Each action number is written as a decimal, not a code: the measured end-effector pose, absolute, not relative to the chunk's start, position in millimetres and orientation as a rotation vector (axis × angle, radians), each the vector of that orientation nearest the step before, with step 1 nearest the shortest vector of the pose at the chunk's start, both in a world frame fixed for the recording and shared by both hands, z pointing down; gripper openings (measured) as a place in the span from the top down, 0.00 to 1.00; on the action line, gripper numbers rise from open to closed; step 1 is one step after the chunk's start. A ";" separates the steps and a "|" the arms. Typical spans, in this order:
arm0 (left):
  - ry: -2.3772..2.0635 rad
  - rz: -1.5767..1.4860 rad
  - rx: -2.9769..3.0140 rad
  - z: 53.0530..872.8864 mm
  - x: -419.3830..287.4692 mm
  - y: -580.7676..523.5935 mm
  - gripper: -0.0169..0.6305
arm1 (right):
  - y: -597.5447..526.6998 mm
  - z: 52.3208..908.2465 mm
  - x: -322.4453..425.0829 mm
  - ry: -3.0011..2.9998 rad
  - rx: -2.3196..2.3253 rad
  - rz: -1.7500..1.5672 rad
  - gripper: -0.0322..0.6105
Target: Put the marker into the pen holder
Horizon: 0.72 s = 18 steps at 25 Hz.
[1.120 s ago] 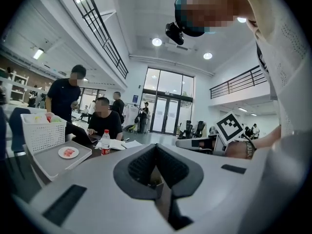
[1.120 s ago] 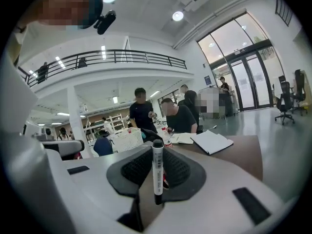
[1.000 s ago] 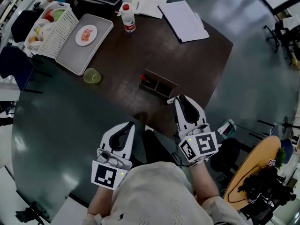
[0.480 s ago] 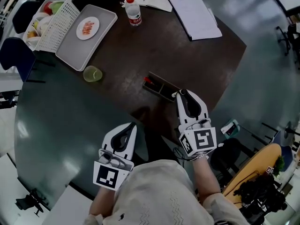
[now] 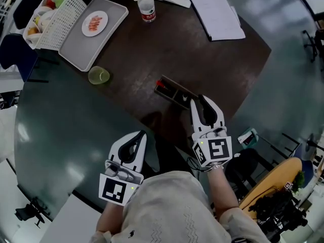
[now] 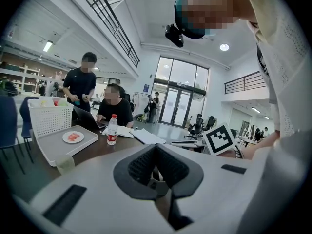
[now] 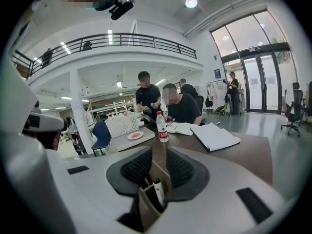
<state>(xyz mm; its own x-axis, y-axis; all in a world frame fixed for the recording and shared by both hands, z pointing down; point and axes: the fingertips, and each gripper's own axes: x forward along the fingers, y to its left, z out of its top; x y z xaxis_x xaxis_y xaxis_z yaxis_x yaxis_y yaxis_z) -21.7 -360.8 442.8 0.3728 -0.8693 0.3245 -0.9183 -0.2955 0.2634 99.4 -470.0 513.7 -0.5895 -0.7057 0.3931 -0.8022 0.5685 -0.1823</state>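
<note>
A dark, oblong pen holder (image 5: 171,88) lies on the brown table (image 5: 142,59), with something red (image 5: 160,84) at its left end. My right gripper (image 5: 198,100) hangs at the holder's right end. In the right gripper view its jaws (image 7: 159,156) stand a little apart, open, straddling the pen holder (image 7: 144,206). A white marker with a black tip (image 7: 158,193) leans inside the near compartment, just below the pads. My left gripper (image 5: 138,136) is held back near the person's lap, off the table, and its pads (image 6: 156,152) meet with nothing between them.
A green cup (image 5: 98,75), a grey tray (image 5: 76,52) with a small plate (image 5: 94,23), a white basket (image 5: 53,19), a water bottle (image 5: 147,6) and a notebook (image 5: 217,14) lie on the table's far side. Two people are at the far edge.
My right gripper has moved forward from the table's near edge up to the pen holder's right end. The left gripper has stayed near the lap.
</note>
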 end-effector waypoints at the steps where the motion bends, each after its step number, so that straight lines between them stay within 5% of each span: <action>1: -1.550 0.165 2.241 442.4 -20.8 -360.7 0.96 | -469.9 512.5 99.9 -2.530 1.249 0.494 0.82; 6: -1.547 0.127 2.286 430.9 -15.7 -362.3 0.96 | -468.7 497.8 104.4 -2.583 1.293 0.489 0.82; 9: -1.558 0.130 2.303 426.8 -15.9 -360.4 0.96 | -464.3 488.2 102.3 -2.633 1.273 0.505 0.92; 18: -1.622 0.108 2.330 406.3 -33.0 -352.1 0.96 | -432.8 456.2 87.7 -2.702 1.174 0.477 0.93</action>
